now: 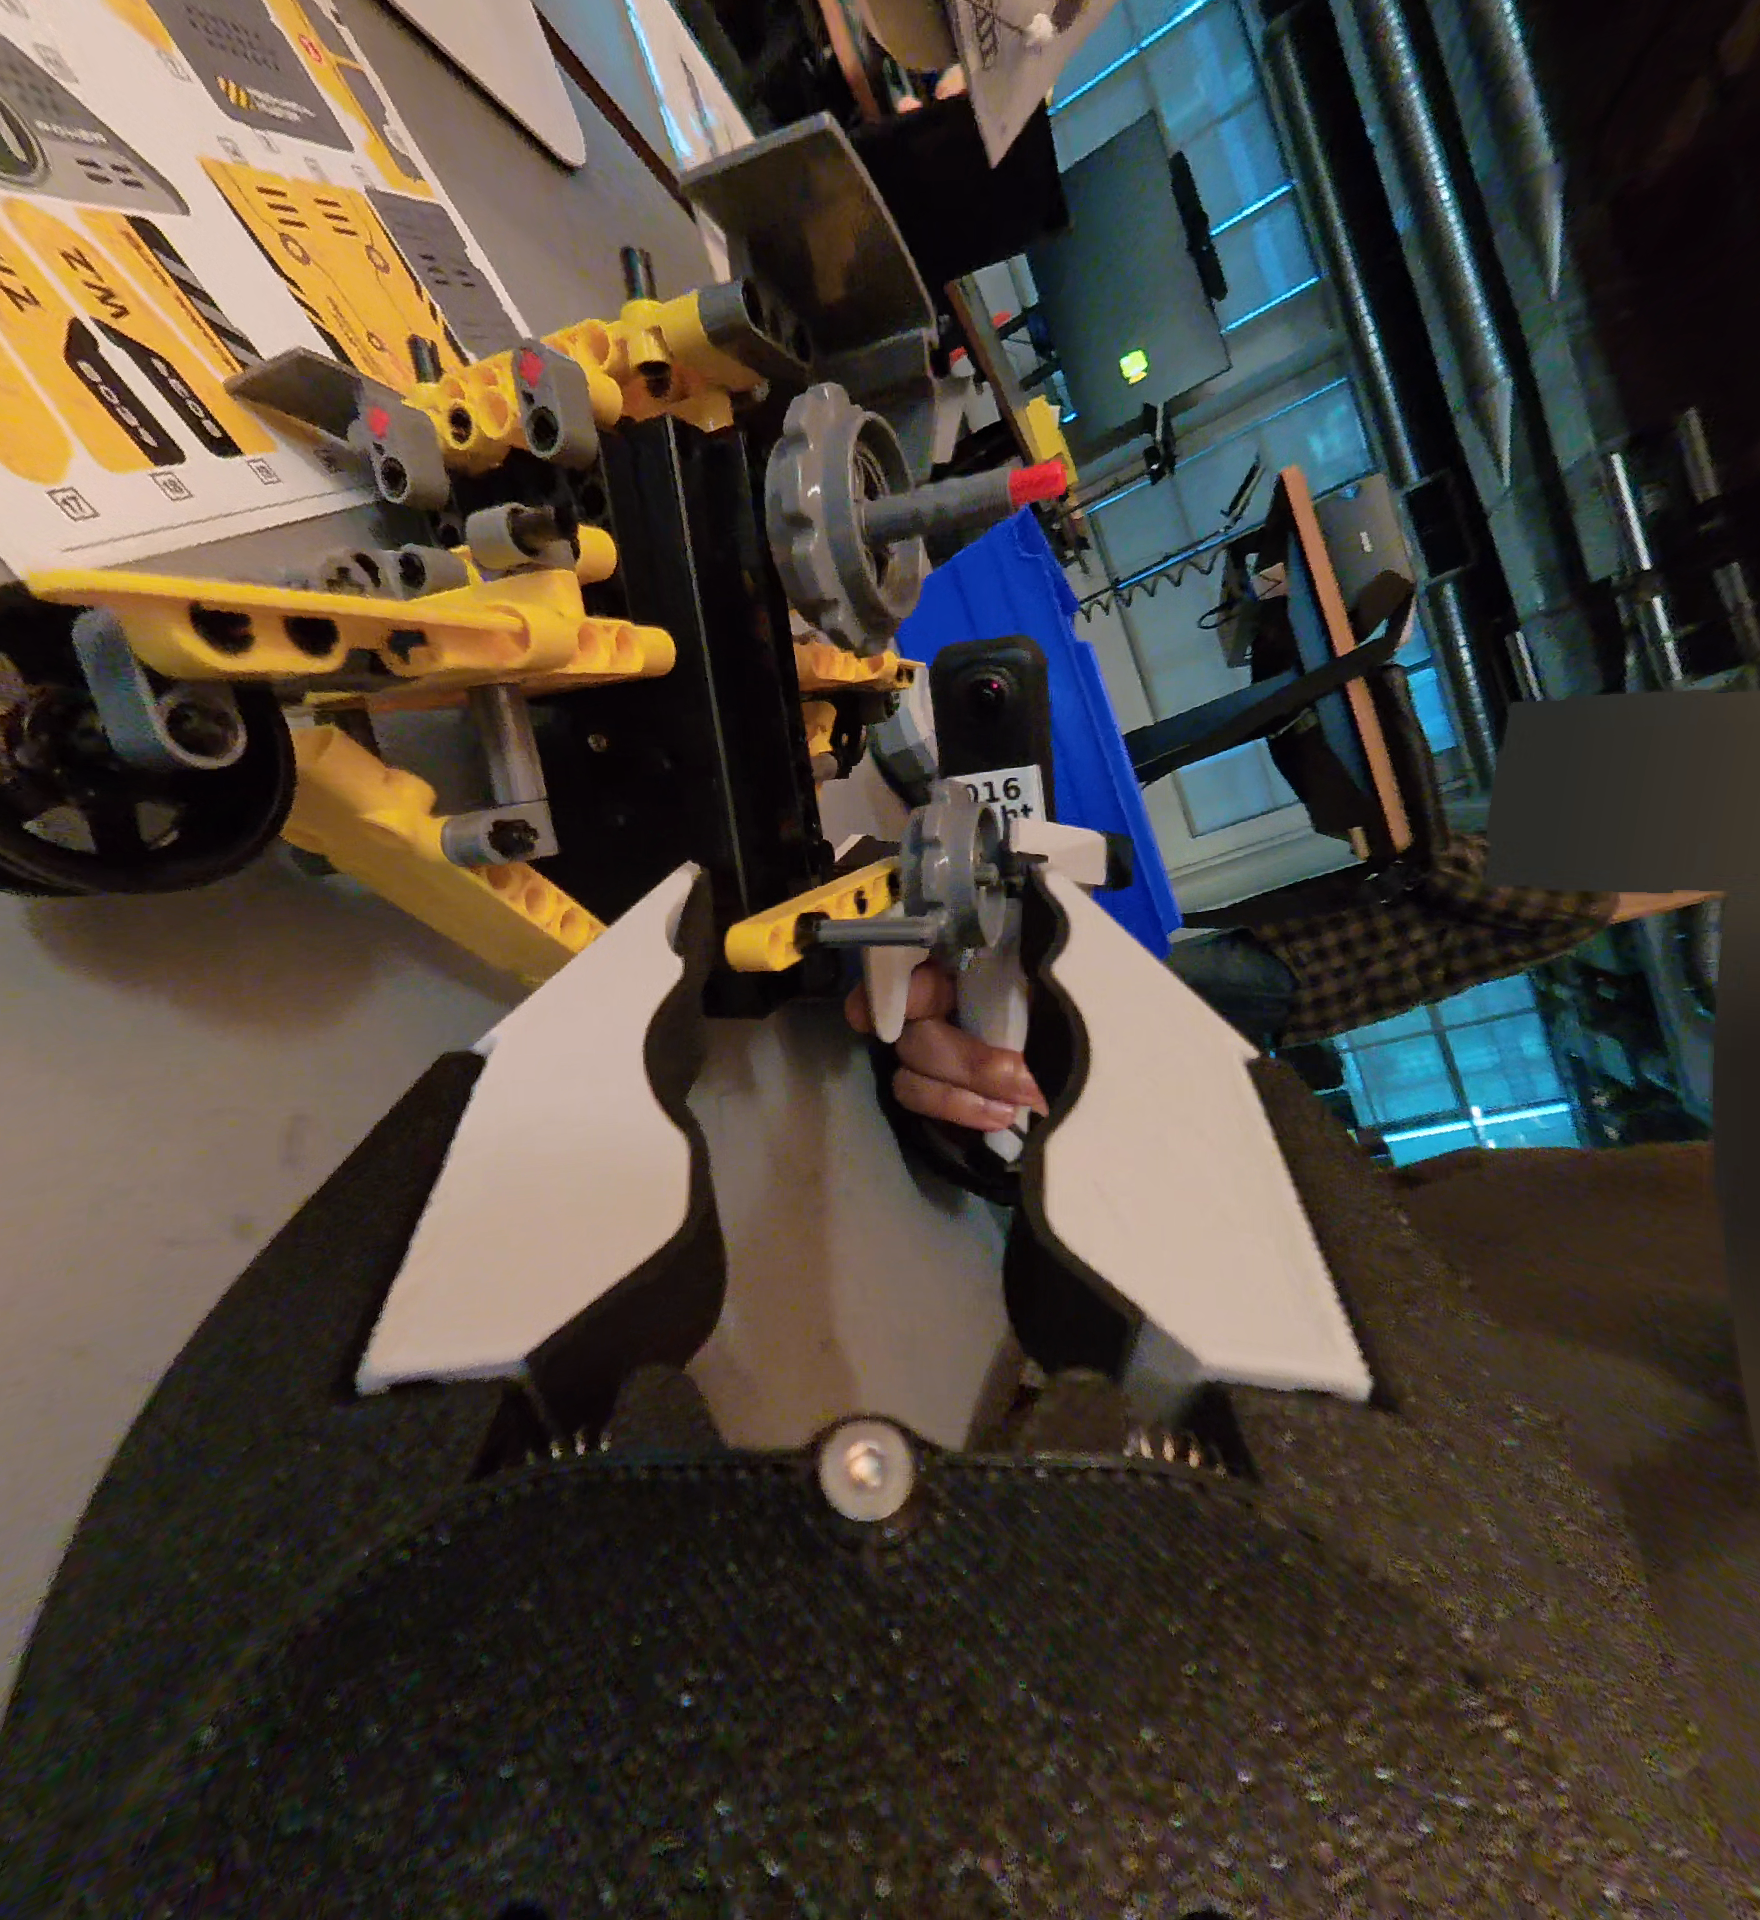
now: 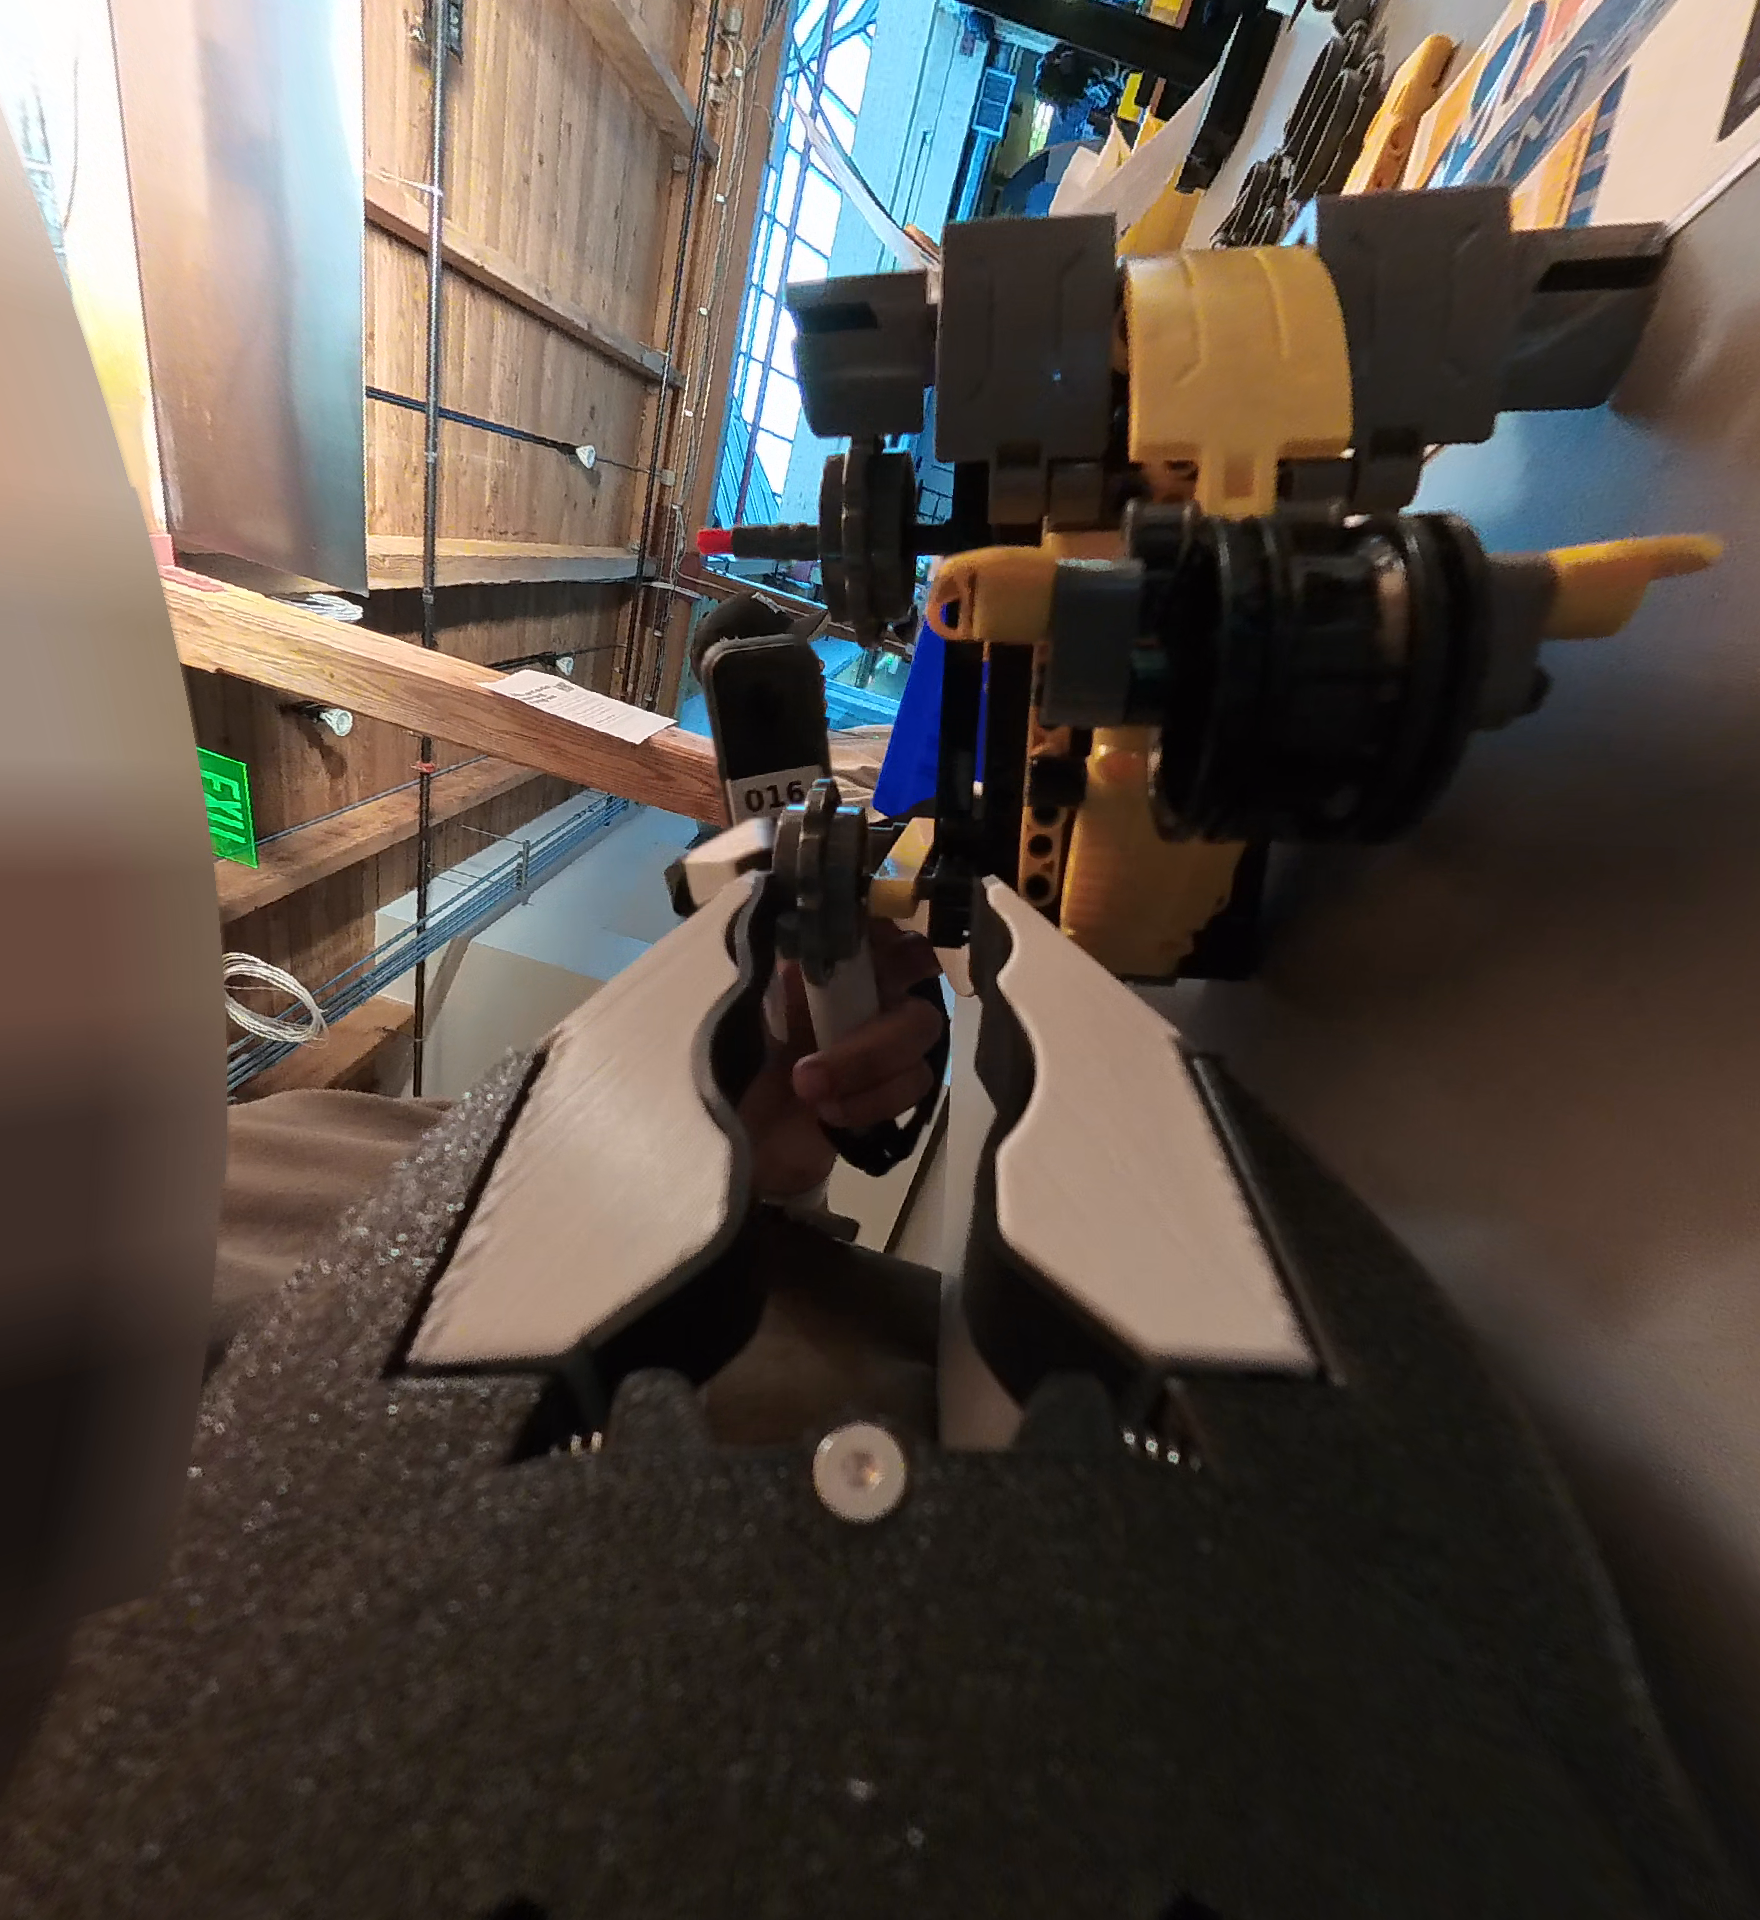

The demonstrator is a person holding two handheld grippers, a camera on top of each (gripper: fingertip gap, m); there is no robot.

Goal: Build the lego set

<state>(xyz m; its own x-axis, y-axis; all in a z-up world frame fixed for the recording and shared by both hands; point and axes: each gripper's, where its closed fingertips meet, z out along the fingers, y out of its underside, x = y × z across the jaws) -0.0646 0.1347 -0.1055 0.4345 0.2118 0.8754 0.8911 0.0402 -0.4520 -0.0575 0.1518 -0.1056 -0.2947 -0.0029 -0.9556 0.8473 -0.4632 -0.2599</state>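
A yellow, black and grey toy-brick vehicle [image 1: 502, 634] lies on a grey table [image 1: 128, 1143]. My left gripper [image 1: 865, 883] closes across the end of its black frame [image 1: 741, 935], a yellow beam [image 1: 803, 920] and a small grey gear [image 1: 959, 873] on an axle. One fingertip touches the frame and the other touches the gear. My right gripper [image 2: 871, 894] faces it from the other side and closes across the same gear [image 2: 819, 883] and frame [image 2: 954, 831]. Each view shows the other gripper and a hand [image 1: 959, 1070] behind the gear.
A sticker sheet [image 1: 128, 260] lies beside the model. A black wheel [image 1: 97, 727] and a larger grey gear [image 1: 840, 520] are on the model. A blue bin [image 1: 1042, 675] stands behind. Loose black tyres [image 2: 1312, 125] lie farther along the table [image 2: 1582, 935]. The grippers are tip to tip, or close to it.
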